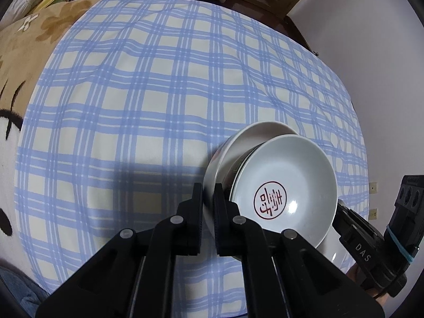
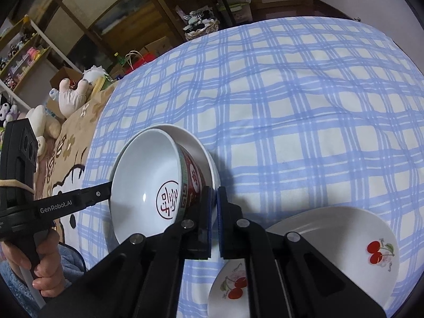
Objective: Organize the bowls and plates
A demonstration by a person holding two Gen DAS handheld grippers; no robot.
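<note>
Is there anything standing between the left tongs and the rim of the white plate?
Nothing visible. The left tongs are already shut on the rim of the white plate. The red-patterned bowl leans inside the plate, just beside the inner finger.

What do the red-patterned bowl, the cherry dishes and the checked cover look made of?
Red-patterned bowl: glazed ceramic or melamine by its look; glossy white inside with a sharp highlight. The pictures don't settle which.
Cherry dishes: the same glossy white finish with printed fruit; likely ceramic.
Checked cover: woven fabric, matte, with soft wrinkles.
</note>
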